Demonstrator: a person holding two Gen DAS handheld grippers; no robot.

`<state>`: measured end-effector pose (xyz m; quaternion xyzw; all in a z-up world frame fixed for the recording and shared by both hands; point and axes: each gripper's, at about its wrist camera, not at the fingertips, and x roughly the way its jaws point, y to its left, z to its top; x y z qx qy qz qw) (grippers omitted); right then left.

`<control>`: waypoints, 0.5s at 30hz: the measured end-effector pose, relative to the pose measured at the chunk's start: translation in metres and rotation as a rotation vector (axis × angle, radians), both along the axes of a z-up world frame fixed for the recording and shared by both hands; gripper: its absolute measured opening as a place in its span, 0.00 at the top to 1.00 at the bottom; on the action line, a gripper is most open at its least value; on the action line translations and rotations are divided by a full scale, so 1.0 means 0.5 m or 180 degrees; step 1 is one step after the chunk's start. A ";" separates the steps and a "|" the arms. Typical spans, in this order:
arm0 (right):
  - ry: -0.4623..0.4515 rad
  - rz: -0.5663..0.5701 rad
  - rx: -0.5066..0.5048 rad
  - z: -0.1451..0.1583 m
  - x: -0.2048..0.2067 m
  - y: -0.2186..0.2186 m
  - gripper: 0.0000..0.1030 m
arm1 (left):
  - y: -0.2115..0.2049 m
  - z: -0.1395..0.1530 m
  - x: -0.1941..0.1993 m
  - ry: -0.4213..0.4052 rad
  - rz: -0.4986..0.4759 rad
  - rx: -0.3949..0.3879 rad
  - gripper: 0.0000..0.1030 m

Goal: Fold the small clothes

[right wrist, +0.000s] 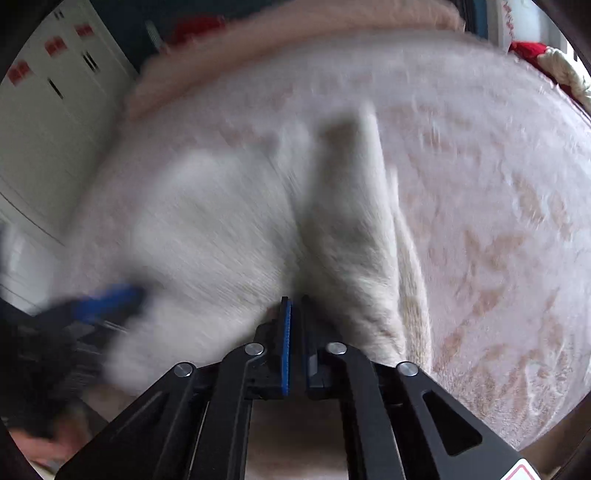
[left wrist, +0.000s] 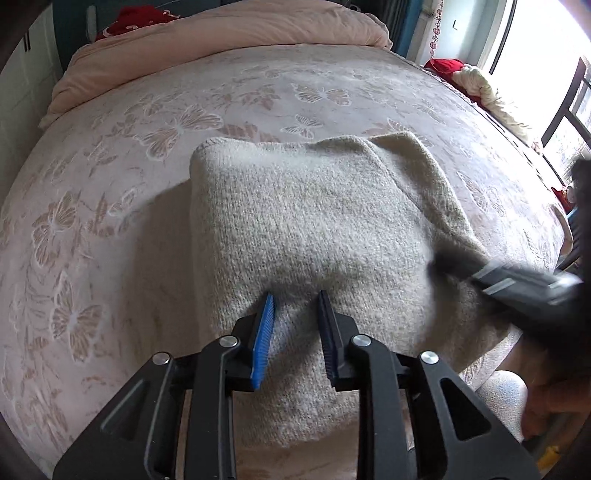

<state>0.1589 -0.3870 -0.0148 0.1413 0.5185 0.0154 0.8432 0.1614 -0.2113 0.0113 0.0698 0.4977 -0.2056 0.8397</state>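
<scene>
A cream knitted sweater point(left wrist: 317, 221) lies partly folded on the bed, its near edge hanging over the bed's front edge. My left gripper point(left wrist: 295, 295) is open, its jaws astride the sweater's near part, with knit between the blue pad and the dark pad. My right gripper point(right wrist: 295, 301) has its jaws nearly together at the sweater's point(right wrist: 229, 229) near edge; the view is blurred, so a grip on cloth is unclear. The right gripper also shows blurred in the left wrist view point(left wrist: 436, 262), at the sweater's right side. A raised fold point(right wrist: 351, 206) runs away from the right gripper.
The bed has a pink bedspread point(left wrist: 110, 184) with a butterfly pattern. A rolled pink duvet point(left wrist: 221, 33) lies at the far end. Red and cream cloth point(left wrist: 476, 81) sits by the window on the right. White cupboards point(right wrist: 48, 110) stand to the left.
</scene>
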 end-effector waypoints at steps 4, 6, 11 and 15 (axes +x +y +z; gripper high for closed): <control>-0.0286 -0.0106 0.0091 0.087 -0.030 0.001 0.95 | -0.012 0.003 -0.009 -0.0072 -0.0015 0.0126 0.78; -0.0335 -0.0171 0.0065 0.105 -0.053 -0.004 0.93 | -0.007 0.000 -0.008 -0.0048 0.0017 0.0078 0.78; -0.0229 -0.0429 -0.0058 0.093 -0.096 -0.072 0.43 | 0.014 0.040 -0.018 -0.0043 0.0008 -0.0099 0.42; -0.0085 -0.0553 0.0231 0.057 -0.117 -0.116 0.35 | 0.108 0.090 -0.028 -0.0321 0.0381 -0.0568 0.07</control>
